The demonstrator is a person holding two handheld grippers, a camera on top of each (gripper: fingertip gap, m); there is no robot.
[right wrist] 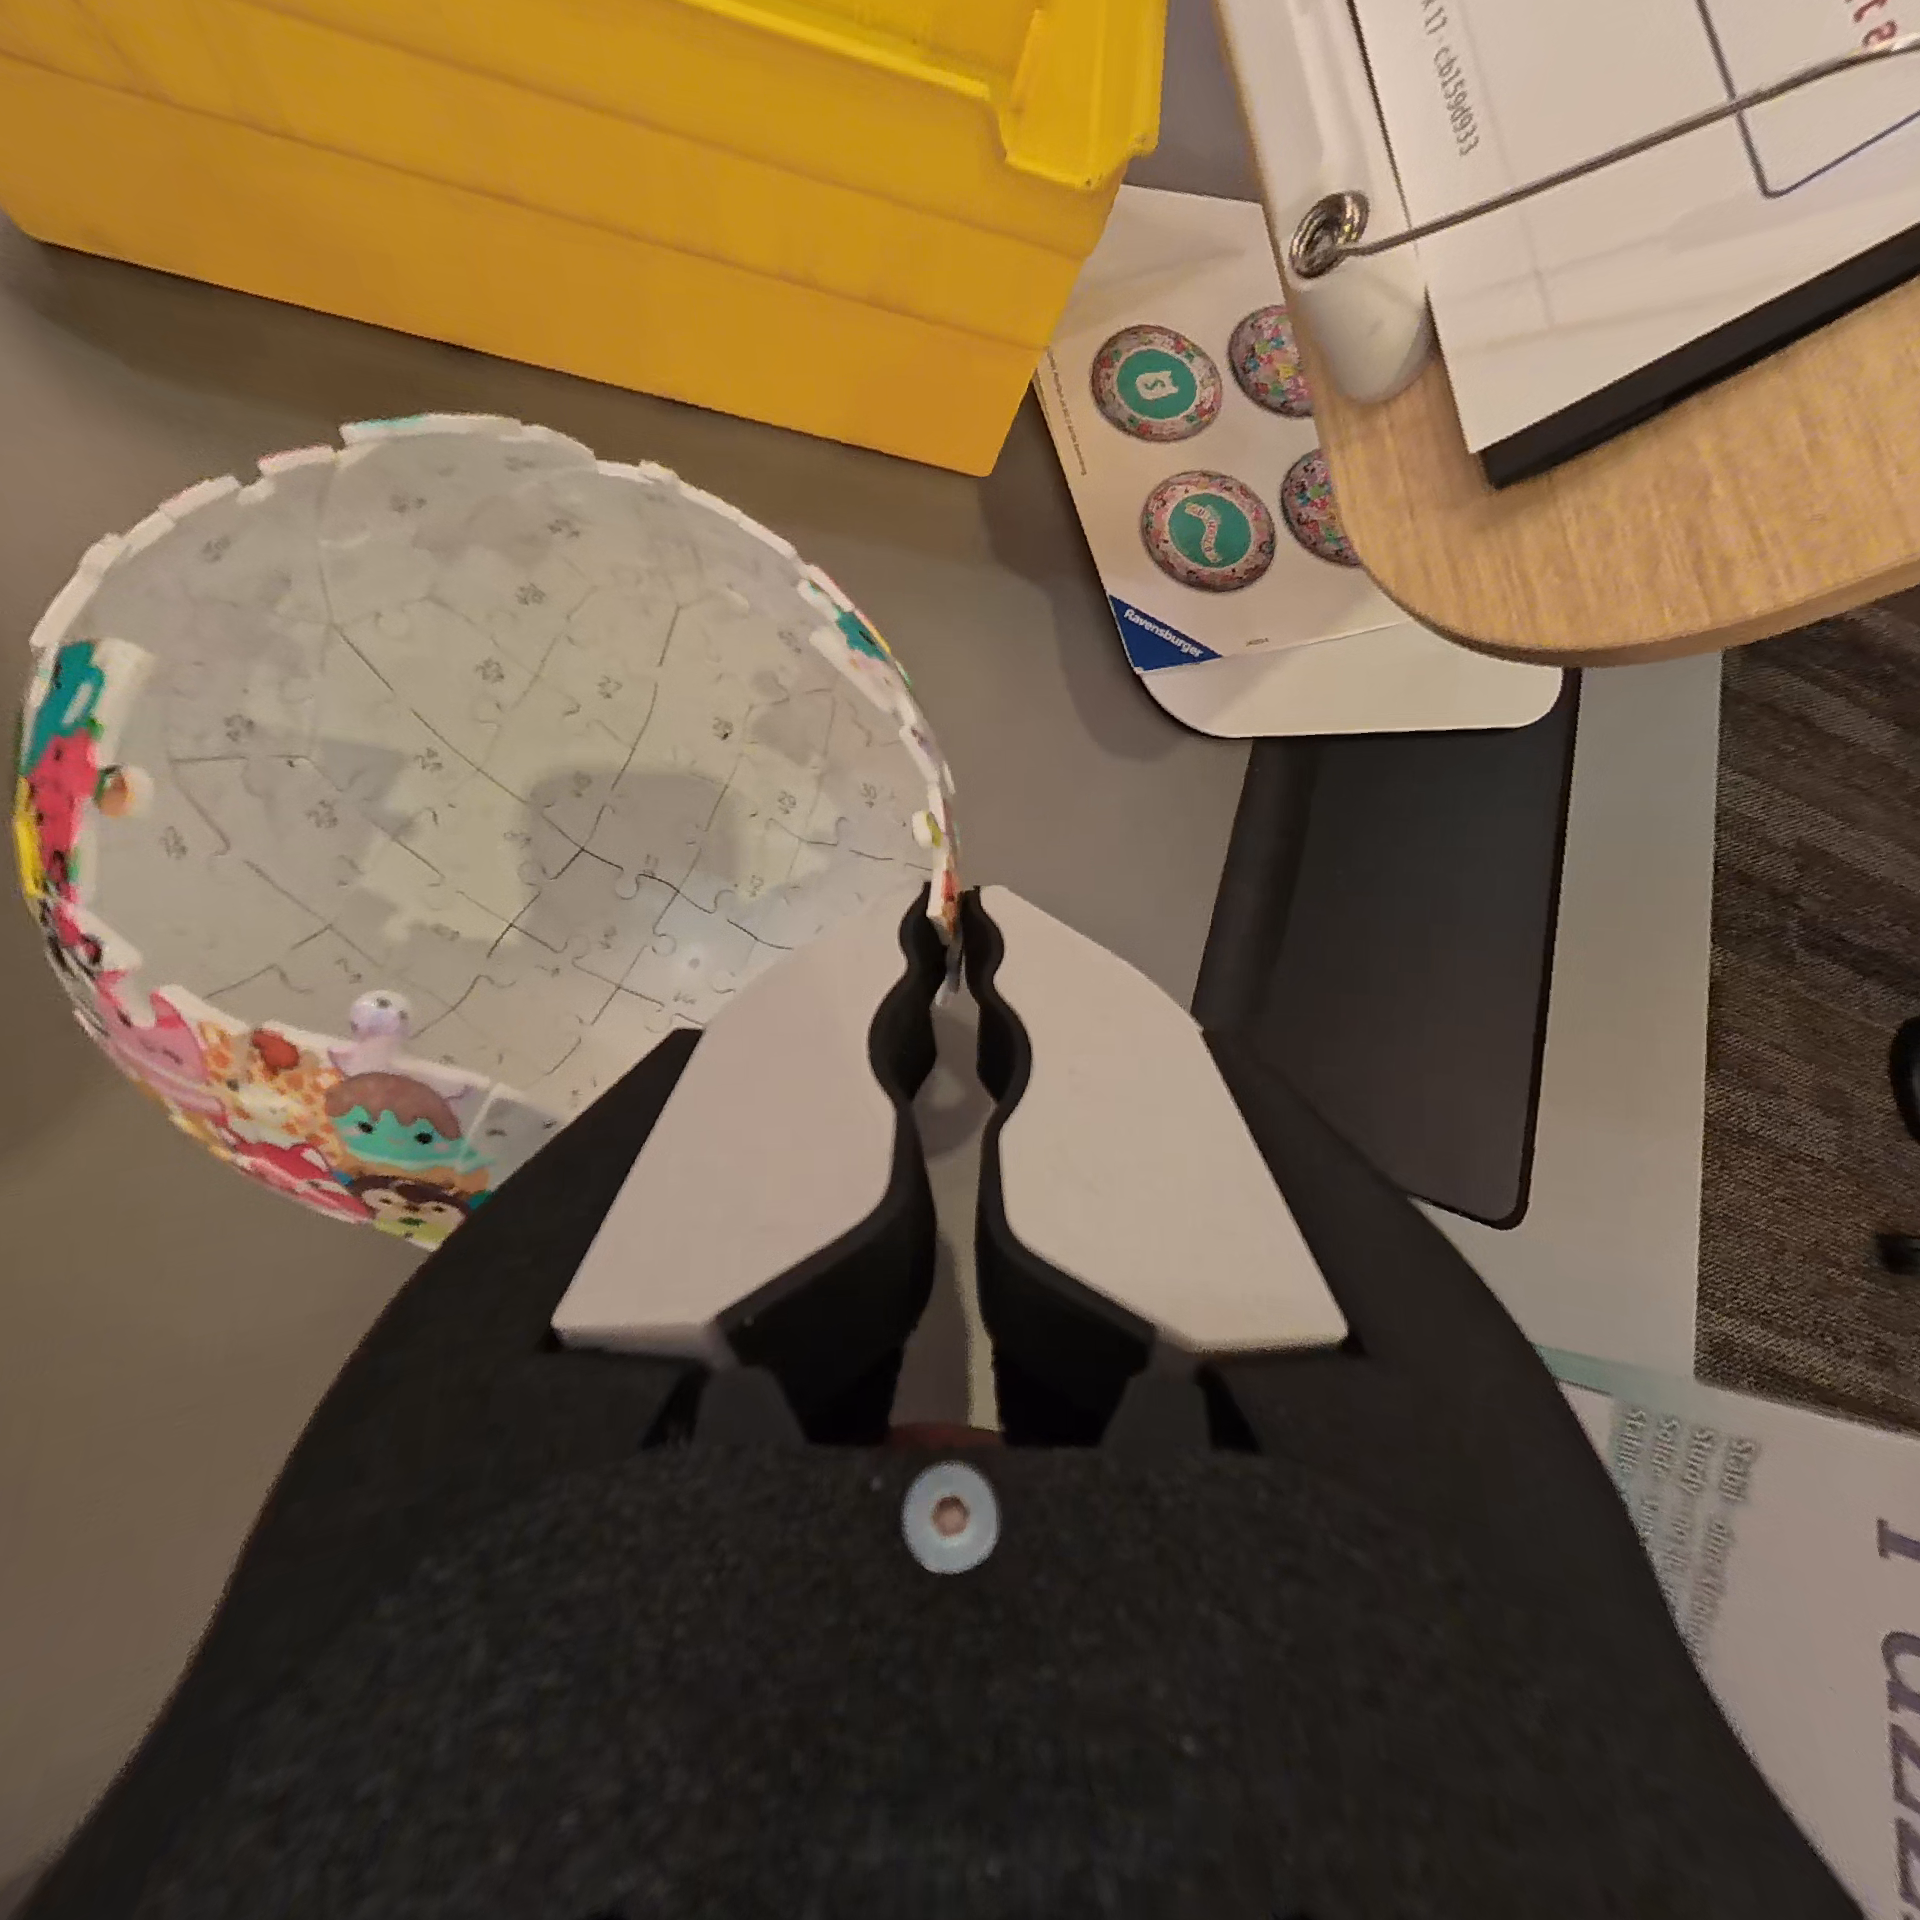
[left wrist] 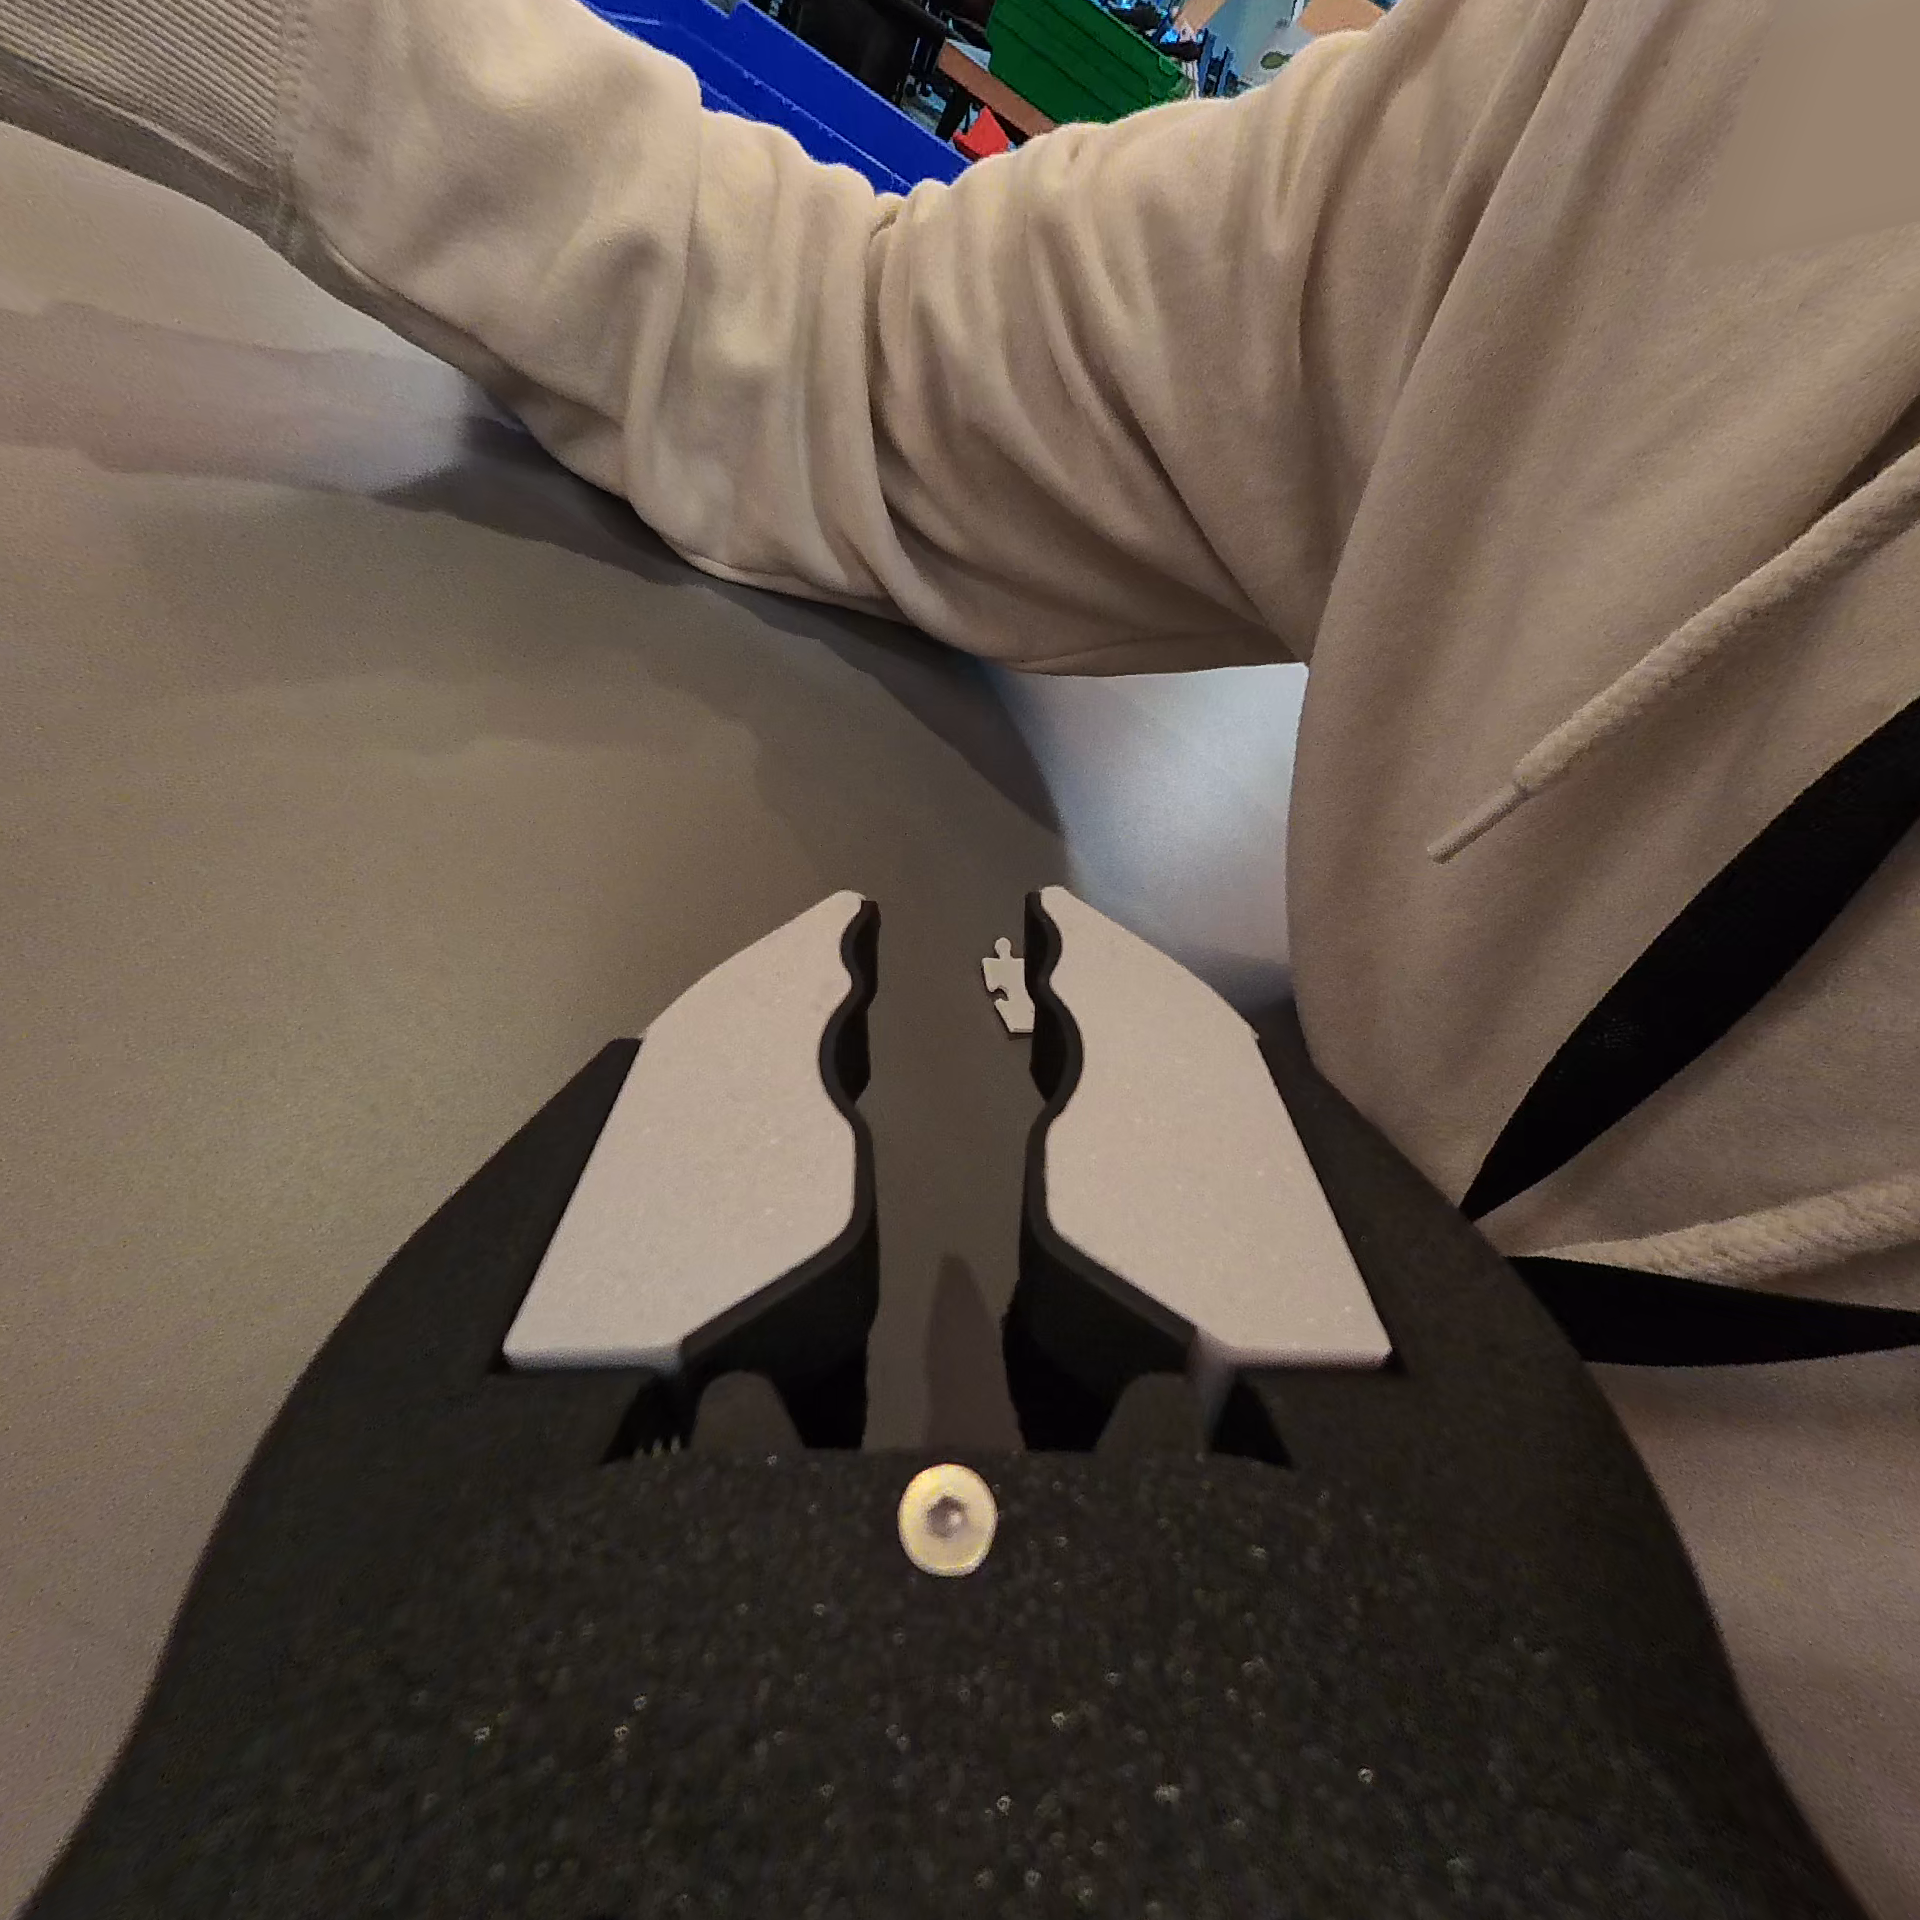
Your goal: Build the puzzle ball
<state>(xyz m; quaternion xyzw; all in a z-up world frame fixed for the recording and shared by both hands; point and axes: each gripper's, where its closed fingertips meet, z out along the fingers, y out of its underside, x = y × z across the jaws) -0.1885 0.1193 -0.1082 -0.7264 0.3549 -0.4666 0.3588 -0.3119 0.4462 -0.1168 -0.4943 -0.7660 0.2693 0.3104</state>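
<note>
In the right wrist view, the half-built puzzle ball [right wrist: 468, 790] is an open bowl, white and numbered inside and brightly coloured outside, above the grey table. My right gripper [right wrist: 954, 920] is shut on its rim at the bowl's right edge, with the wall pinched between the fingertips. In the left wrist view, my left gripper [left wrist: 951, 914] is open, low over the table. A small white puzzle piece [left wrist: 1004, 982] shows in the gap against the right finger, partly hidden by it. I cannot tell whether it touches the finger.
A yellow bin [right wrist: 582, 197] stands behind the ball. A printed puzzle leaflet [right wrist: 1195, 468], a wooden clipboard with papers [right wrist: 1621, 343] and a dark pad [right wrist: 1392, 935] lie to the right. A person's cream sleeve [left wrist: 935, 395] and body [left wrist: 1621, 623] fill the left wrist view.
</note>
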